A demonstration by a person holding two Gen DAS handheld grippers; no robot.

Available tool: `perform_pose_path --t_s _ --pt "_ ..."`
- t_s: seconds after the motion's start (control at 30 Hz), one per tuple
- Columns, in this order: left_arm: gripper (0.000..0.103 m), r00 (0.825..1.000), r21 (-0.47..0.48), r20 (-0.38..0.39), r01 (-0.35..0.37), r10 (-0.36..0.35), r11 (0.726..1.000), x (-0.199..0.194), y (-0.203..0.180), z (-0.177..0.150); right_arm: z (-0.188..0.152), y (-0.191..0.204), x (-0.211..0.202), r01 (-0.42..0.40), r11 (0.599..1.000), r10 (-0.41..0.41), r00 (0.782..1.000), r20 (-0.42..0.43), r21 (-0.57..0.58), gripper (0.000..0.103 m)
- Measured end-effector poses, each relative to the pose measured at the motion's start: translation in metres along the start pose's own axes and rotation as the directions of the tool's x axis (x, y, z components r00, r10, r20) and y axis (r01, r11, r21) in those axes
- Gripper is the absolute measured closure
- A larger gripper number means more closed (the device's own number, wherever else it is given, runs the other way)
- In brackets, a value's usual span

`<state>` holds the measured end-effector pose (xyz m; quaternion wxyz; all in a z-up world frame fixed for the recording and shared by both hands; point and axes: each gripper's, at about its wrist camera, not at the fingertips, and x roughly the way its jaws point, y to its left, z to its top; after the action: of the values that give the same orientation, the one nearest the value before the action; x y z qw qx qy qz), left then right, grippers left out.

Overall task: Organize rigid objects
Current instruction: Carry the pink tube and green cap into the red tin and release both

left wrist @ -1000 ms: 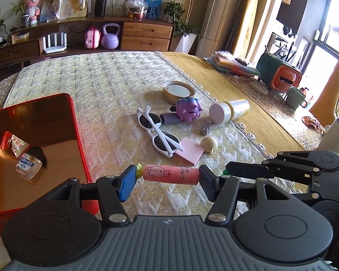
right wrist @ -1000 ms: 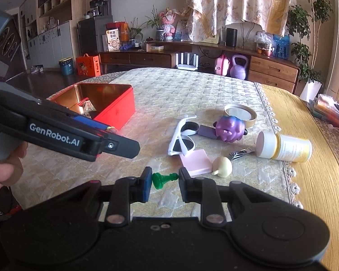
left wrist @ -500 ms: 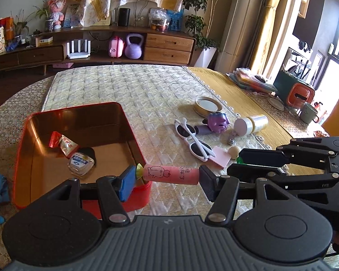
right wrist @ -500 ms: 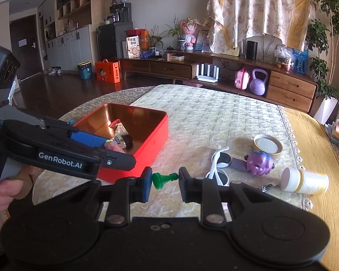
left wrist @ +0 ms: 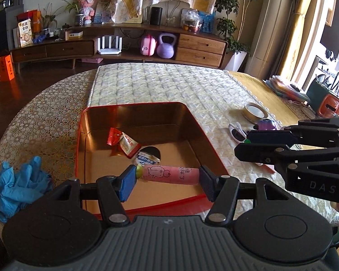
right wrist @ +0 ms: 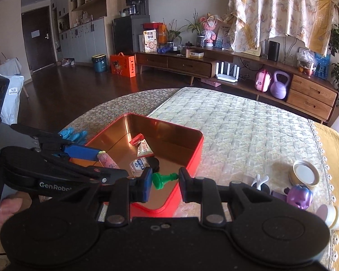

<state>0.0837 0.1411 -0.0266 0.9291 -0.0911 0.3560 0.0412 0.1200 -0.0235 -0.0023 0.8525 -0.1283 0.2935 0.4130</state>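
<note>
My left gripper (left wrist: 167, 177) is shut on a pink tube (left wrist: 170, 174) with a pig drawing, held over the near part of the red tin box (left wrist: 205, 131). My right gripper (right wrist: 165, 180) is shut on a small green chess-like piece (right wrist: 163, 179), held over the box's near right wall (right wrist: 195, 155). In the box lie a red-and-white candy wrapper (left wrist: 124, 142), a small clear bottle (left wrist: 144, 158) and a black round thing (left wrist: 152, 151). The left gripper with the pink tube (right wrist: 107, 160) also shows in the right wrist view.
On the quilted cloth to the right lie white sunglasses (left wrist: 237, 133), a purple toy (right wrist: 299, 195), a round tin lid (right wrist: 305, 175) and a white-capped bottle (right wrist: 336, 215). Blue gloves (left wrist: 13, 187) lie left of the box. The right gripper's body (left wrist: 305, 153) is close on the right.
Both grippers have moved left from the loose items to over the red box, each still holding its object. The box now fills the middle of both views.
</note>
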Motion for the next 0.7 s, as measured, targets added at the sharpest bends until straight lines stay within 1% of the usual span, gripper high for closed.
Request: perform_pose_path --t_s 0.2,0.27,0.4,0.5,0.7 --pt "0.044 1.000 -0.011 -0.015 -0.028 0.028 1.000 0.018 0.019 0.008 0.015 0.006 0.037 -0.010 1.000 0.010 0.999 -0.046 -0.001 0.078" --pt "0.044 0.998 -0.013 -0.022 -0.051 0.051 0.999 0.026 0.024 0.012 0.019 0.005 0.049 -0.011 1.000 0.012 0.998 -0.062 0.013 0.078" --pt "0.044 0.998 -0.030 -0.036 -0.062 0.061 0.998 0.039 0.037 0.017 0.030 -0.002 0.075 -0.011 0.999 0.015 0.996 -0.092 0.044 0.078" --pt "0.044 0.996 -0.008 -0.035 -0.077 0.077 0.997 0.048 0.038 0.020 0.036 -0.008 0.092 -0.035 0.997 0.044 0.992 -0.115 0.075 0.078" --pt "0.044 0.994 0.030 -0.031 -0.104 0.105 0.994 0.062 0.037 0.023 0.044 -0.013 0.123 -0.042 0.992 0.061 0.984 -0.167 0.115 0.078"
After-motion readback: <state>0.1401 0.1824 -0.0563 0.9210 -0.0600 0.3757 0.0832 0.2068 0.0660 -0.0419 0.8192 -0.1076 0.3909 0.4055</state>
